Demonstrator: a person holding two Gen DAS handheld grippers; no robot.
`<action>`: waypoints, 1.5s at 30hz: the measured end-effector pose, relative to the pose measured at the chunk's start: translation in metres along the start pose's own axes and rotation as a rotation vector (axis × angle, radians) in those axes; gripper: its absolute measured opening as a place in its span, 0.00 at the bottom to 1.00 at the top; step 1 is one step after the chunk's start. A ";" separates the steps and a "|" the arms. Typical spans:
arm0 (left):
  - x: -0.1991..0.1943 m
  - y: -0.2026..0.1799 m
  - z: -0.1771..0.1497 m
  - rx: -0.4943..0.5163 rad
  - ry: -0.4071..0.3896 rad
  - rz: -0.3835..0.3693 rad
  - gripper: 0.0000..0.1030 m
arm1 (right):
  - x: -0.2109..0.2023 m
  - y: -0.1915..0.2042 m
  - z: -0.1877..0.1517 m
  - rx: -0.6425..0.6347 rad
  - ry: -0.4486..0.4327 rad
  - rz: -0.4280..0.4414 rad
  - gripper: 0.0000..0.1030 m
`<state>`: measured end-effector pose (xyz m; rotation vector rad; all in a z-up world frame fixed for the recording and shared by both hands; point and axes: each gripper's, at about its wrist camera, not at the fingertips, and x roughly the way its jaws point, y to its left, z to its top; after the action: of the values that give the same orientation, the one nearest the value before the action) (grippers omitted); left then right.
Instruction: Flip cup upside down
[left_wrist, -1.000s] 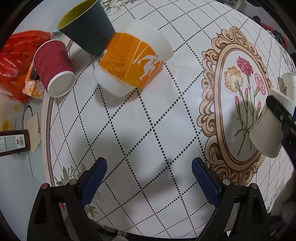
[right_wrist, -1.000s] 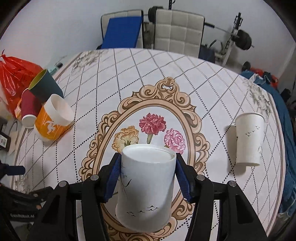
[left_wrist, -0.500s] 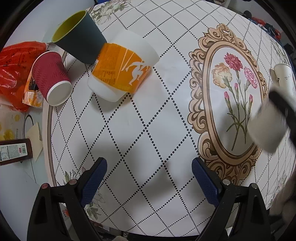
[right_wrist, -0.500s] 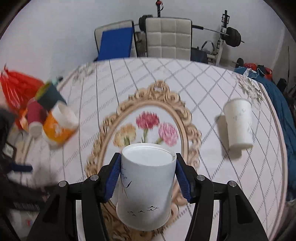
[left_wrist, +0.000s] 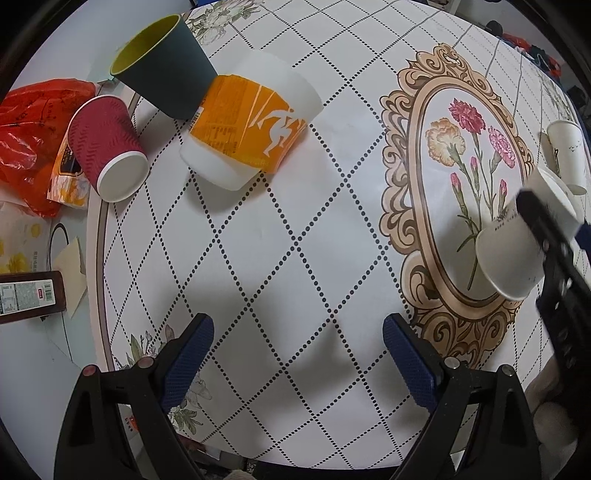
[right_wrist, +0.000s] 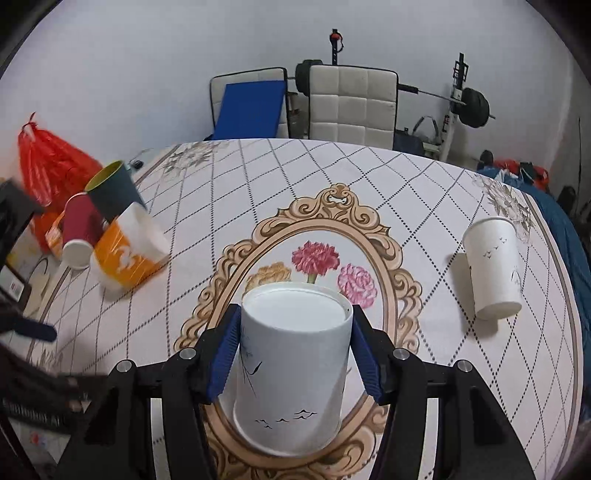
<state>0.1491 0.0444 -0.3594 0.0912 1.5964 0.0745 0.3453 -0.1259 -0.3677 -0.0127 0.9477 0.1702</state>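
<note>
One white paper cup (right_wrist: 291, 373) is pinched bottom-up in my right gripper (right_wrist: 293, 350), now lower, maybe touching the table's (right_wrist: 258, 184) middle. My left gripper (left_wrist: 295, 354) stays spread wide.

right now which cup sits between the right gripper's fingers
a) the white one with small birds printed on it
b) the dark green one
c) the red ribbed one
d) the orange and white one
a: in the right wrist view the white cup with bird prints is clamped, base up, between the blue pads of the right gripper, while the dark green cup, red cup and orange and white cup sit together at the far left of the table.
</note>
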 end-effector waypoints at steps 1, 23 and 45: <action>0.000 0.001 0.000 0.001 0.000 0.001 0.91 | -0.002 0.001 -0.004 -0.006 -0.002 -0.002 0.58; -0.093 -0.012 -0.039 0.103 -0.198 -0.029 0.91 | -0.111 -0.028 -0.015 0.266 0.261 -0.137 0.94; -0.280 -0.014 -0.185 0.037 -0.499 -0.079 0.91 | -0.373 -0.009 -0.012 0.216 0.093 -0.205 0.96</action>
<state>-0.0287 0.0025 -0.0777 0.0686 1.1013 -0.0383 0.1238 -0.1876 -0.0732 0.0823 1.0467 -0.1234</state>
